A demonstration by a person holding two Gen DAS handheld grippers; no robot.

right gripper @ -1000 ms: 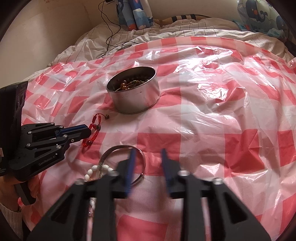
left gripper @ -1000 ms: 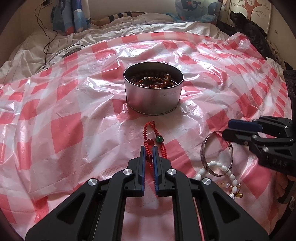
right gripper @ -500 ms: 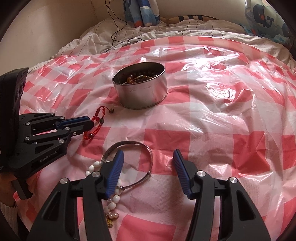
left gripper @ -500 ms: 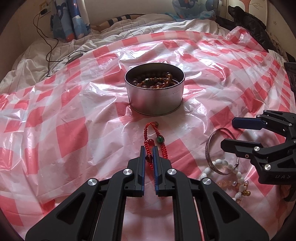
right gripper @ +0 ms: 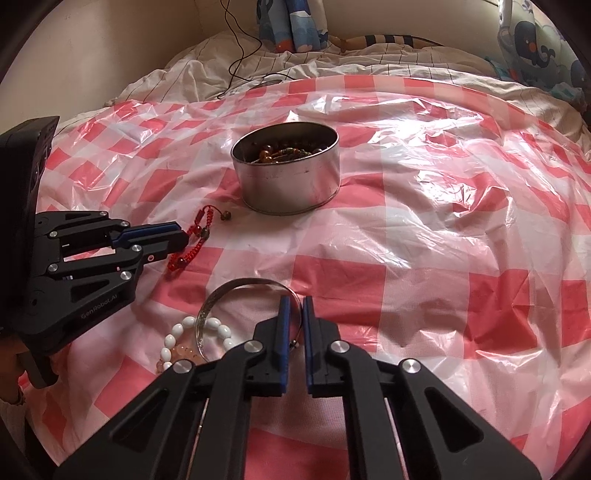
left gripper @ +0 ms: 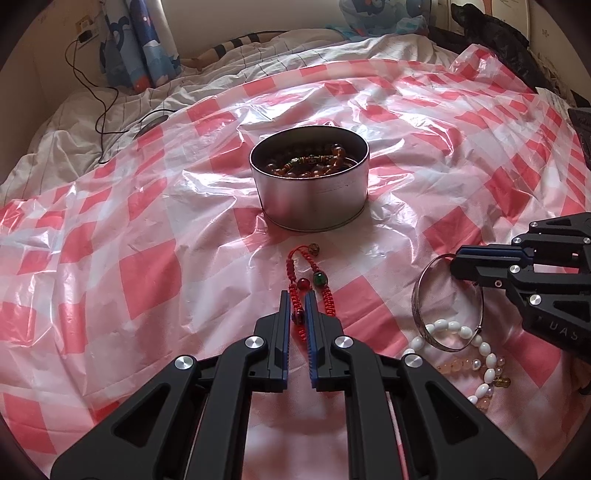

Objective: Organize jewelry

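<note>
A round metal tin [left gripper: 312,192] with several beaded bracelets in it stands mid-sheet; it also shows in the right wrist view [right gripper: 291,177]. My left gripper [left gripper: 296,303] is shut on a red cord bracelet [left gripper: 312,278] lying in front of the tin. My right gripper [right gripper: 294,308] is shut on the rim of a silver bangle [right gripper: 236,291], which also shows in the left wrist view [left gripper: 421,306]. A white bead bracelet [right gripper: 201,332] and pale amber beads [left gripper: 458,365] lie under and beside the bangle.
Everything lies on a crinkled red-and-white checked plastic sheet [left gripper: 147,258] spread over a bed. A black cable [left gripper: 107,110] and rumpled striped bedding [right gripper: 332,62] lie beyond the sheet's far edge. A dark garment [left gripper: 491,33] sits at the far right.
My right gripper has closed from wide open onto the silver bangle's rim. My left gripper has stayed shut on the red cord bracelet, hardly moving.
</note>
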